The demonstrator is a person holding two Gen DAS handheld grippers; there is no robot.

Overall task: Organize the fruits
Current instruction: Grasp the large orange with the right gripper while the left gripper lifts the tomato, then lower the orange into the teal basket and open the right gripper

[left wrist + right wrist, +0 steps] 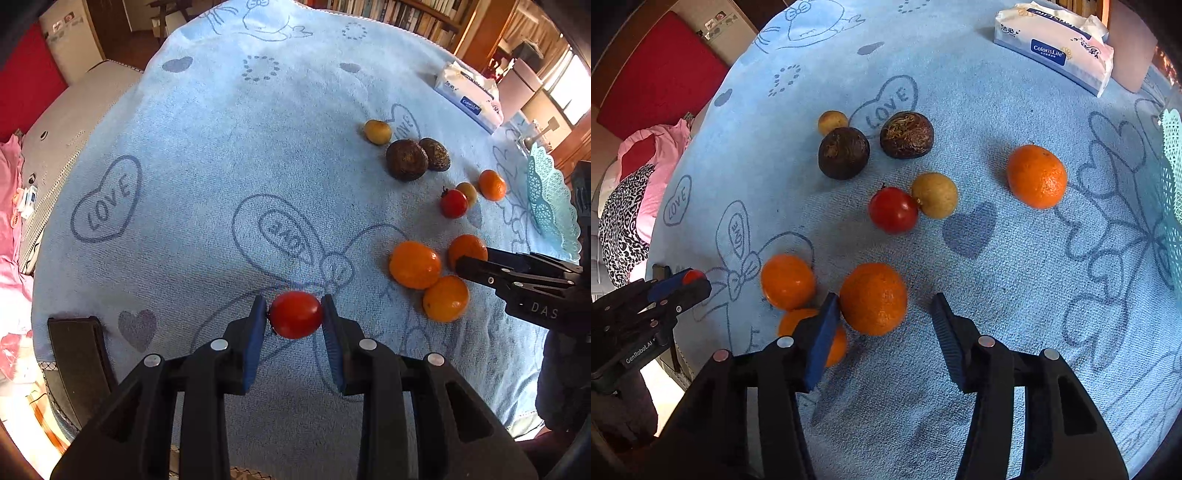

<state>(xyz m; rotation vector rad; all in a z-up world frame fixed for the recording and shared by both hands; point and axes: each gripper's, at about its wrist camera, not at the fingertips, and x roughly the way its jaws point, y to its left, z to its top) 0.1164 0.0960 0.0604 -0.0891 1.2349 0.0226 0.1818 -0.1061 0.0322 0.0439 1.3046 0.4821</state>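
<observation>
Our left gripper [294, 314] is clamped on a tomato [295, 314] above the table [221, 147]. Our right gripper [884, 308] stands apart around an orange [873, 298] (two oranges [788, 281] crowd its left finger); open cloth lies rightward toward the basket [1172, 166].

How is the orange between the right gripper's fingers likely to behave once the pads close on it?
The orange is round with nothing bracing it on the right, so a one-sided push would probably roll it on the blue towel. Only one pad of the right gripper touches it. Its pebbled peel likely grips well. It looks firm enough for moderate squeezing.
</observation>
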